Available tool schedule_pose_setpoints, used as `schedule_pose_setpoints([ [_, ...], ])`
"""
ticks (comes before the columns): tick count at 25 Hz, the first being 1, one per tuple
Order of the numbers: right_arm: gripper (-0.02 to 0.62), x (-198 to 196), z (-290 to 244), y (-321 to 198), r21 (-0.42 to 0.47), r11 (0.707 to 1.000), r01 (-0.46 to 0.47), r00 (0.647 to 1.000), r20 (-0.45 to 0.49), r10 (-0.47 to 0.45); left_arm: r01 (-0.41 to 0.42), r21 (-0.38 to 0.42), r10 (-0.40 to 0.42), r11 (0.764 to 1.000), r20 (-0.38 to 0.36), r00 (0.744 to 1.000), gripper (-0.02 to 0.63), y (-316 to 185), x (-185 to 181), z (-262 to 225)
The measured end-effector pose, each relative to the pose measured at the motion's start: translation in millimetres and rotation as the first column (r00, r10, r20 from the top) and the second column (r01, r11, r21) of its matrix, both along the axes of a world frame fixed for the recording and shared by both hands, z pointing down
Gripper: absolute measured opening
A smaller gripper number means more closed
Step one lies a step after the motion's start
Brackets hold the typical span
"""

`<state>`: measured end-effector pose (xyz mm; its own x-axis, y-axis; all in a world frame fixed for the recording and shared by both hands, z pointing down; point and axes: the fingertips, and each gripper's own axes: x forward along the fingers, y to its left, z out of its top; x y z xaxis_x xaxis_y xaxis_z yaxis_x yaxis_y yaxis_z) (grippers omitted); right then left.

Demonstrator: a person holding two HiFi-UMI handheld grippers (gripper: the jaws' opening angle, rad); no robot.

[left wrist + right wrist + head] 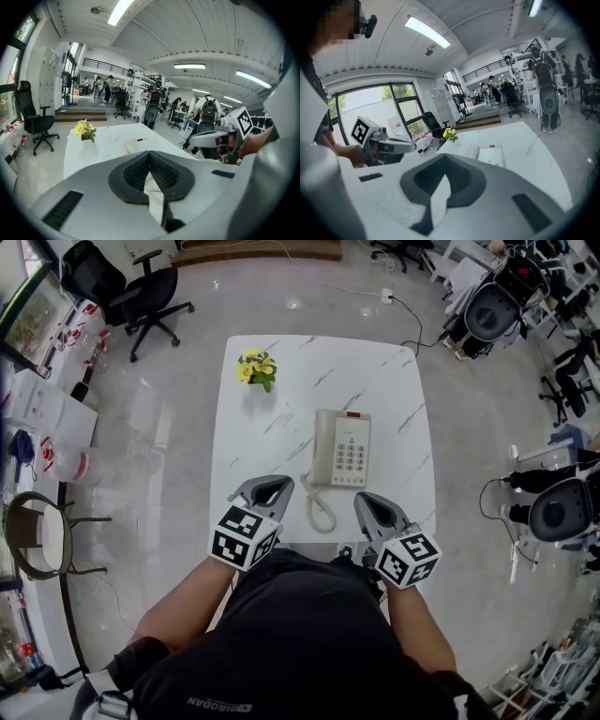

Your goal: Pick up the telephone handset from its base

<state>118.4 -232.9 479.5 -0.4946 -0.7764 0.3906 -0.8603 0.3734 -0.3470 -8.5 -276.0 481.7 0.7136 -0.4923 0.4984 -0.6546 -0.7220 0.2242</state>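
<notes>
Left tool (284,486) is clenched, pads together at the tip and nothing caught between them. My right tool (365,499) is clenched too, just as empty. I've got both hovering over the near edge of the white marbled desk (394,399), apart from each other. The telephone handset (325,448) lies on its base (353,454), ahead of both tools and between them, closer to my left tool's line, untouched. Its coiled cord (321,509) trails back into the gap between the two tool tips. Far ahead of my left tool stands a small pot of yellow flowers (256,369).
</notes>
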Motion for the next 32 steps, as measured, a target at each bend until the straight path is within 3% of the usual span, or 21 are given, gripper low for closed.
schedule_pose_setpoints([
  [9, 0.002, 11, -3, -12, 0.017, 0.998, 0.055, 0.999, 0.003, -0.055, 0.053, 0.003, -0.053, 0.999, -0.012, 0.999, 0.002, 1, 14, -3],
  [20, 0.002, 7, -7, -21, 0.038, 0.996, 0.075, 0.997, -0.016, -0.075, 0.088, 0.003, -0.088, 0.996, -0.013, 0.996, 0.002, 2, 7, -4],
  [29, 0.002, 10, -10, -24, 0.068, 0.996, 0.056, 0.997, -0.065, -0.052, 0.093, 0.002, -0.093, 0.996, -0.020, 0.995, 0.002, 0, 4, -3],
  [32, 0.033, 12, -11, -27, 0.076, 0.996, 0.047, 0.996, -0.077, -0.041, 0.091, 0.003, -0.091, 0.996, -0.024, 0.996, 0.002, 0, 6, -4],
])
